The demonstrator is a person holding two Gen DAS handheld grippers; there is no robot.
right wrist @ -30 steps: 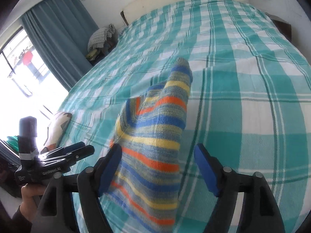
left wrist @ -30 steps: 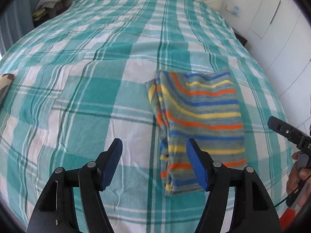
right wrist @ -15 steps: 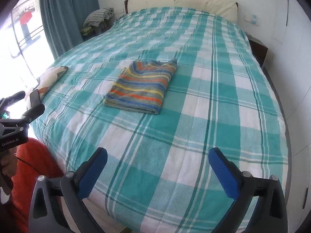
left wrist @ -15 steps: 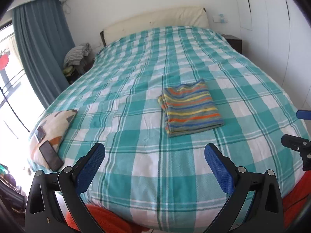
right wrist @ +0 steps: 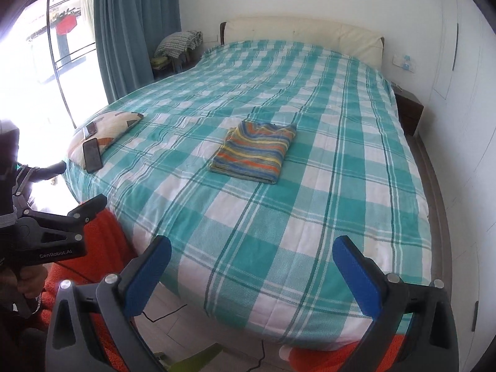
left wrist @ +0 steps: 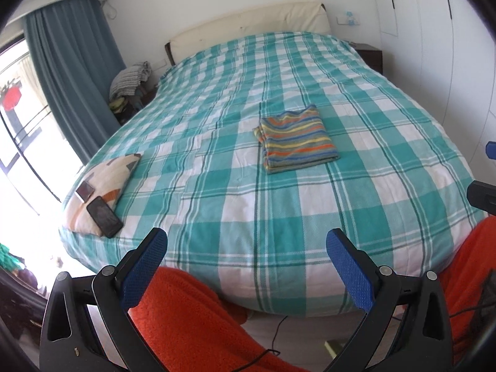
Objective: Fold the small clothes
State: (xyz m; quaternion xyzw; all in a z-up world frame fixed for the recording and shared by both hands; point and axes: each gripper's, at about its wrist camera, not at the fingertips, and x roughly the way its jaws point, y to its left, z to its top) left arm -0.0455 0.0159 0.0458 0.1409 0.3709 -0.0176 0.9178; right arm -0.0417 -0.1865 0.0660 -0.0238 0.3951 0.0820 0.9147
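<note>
Teal-and-white checked bedspread (left wrist: 279, 210) fills both wrist views, stretched over a wide bed whose cream headboard (left wrist: 248, 31) stands against the white far wall. Over the near edge of that bed the left gripper (left wrist: 246, 263) hangs with its blue pads spread wide and nothing between them; its jaws have just been opening. The right gripper (right wrist: 251, 272) stands the same way, released and empty, jaws likewise just opened, and it too sits at the near edge, above the floor and the spread's hem. Orange fleece (left wrist: 198, 319) (the person's clothing, by the look of it) shows below and beside both tools, and in the right wrist view a hand (right wrist: 29, 282) grips the handle of the left tool at the left border.

Well beyond both grippers, about mid-bed, lies the striped garment (left wrist: 296, 139), folded into a neat rectangle of orange, yellow, blue and grey bands, flat on the spread and touching neither tool. On the near left corner of the bed rests a patterned cushion (left wrist: 102, 183) with a dark phone (left wrist: 104, 217) lying on it and a smaller dark card-like item (left wrist: 85, 189) just beyond. Farther left hangs a blue-grey curtain (left wrist: 71, 77) beside a bright window, with a heap of clothes (left wrist: 130, 77) at the far left corner of the bed.
</note>
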